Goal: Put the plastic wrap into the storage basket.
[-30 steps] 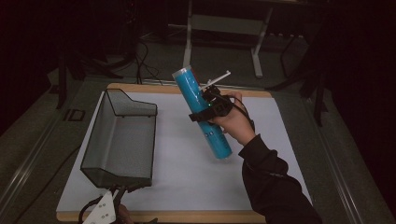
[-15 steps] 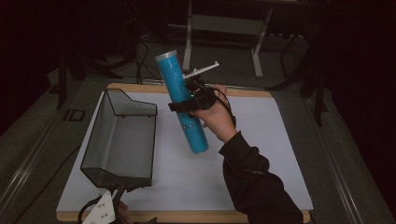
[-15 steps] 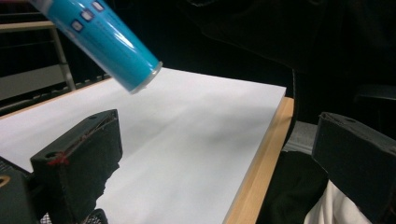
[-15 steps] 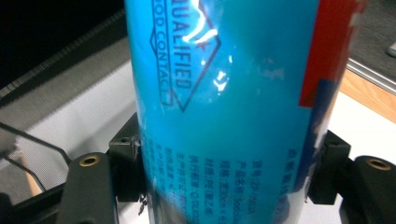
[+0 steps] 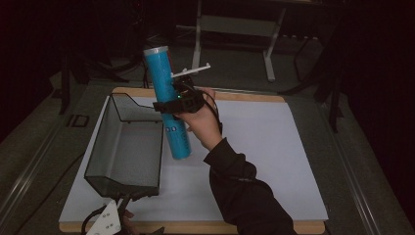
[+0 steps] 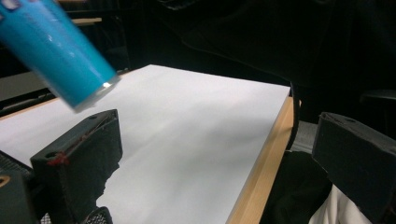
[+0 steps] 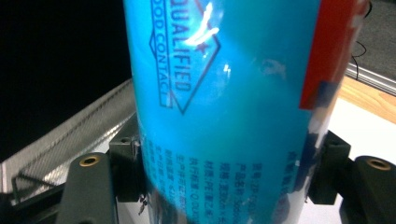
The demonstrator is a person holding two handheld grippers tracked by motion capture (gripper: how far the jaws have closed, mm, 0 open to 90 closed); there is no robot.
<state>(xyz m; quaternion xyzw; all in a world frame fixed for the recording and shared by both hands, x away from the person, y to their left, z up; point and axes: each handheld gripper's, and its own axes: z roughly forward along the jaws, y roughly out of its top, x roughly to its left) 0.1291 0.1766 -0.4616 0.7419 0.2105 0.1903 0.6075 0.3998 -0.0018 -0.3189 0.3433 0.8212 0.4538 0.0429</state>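
We record the following items.

Blue tube (image 5: pixel 169 103): a long cylindrical pack with a pale cap at its upper end, printed text and a red patch on its wrap, seen close in the right gripper view (image 7: pixel 224 107). It is held clear of the desk, tilted with its top leaning toward the far left corner, its lower end hanging above the white sheet just beside the basket's right wall. In the left gripper view its lower end (image 6: pixel 56 51) hangs in the air above the sheet.

Right gripper (image 5: pixel 178 104): carried by the person's right hand (image 5: pixel 203 122), dark sleeve reaching in from the near edge. Its jaws pinch the blue tube at mid-length, one on either side.

Left gripper (image 5: pixel 110 223): at the near edge of the desk, close to the left corner, just beside the near end of the basket. Its jaws stand spread wide with nothing between them, as its own view shows (image 6: pixel 215 154).

Wire mesh basket (image 5: pixel 127 147): dark, rectangular, open at the top, standing along the left side of the desk from far to near. We see nothing inside it.

White sheet (image 5: pixel 274 147): covers most of the desk top; the wooden desk (image 5: pixel 244 95) shows as a border at the far and near edges.

Surroundings: a metal frame stand (image 5: pixel 235 24) on the dark floor beyond the far edge, and cables (image 5: pixel 147 73) trailing there.
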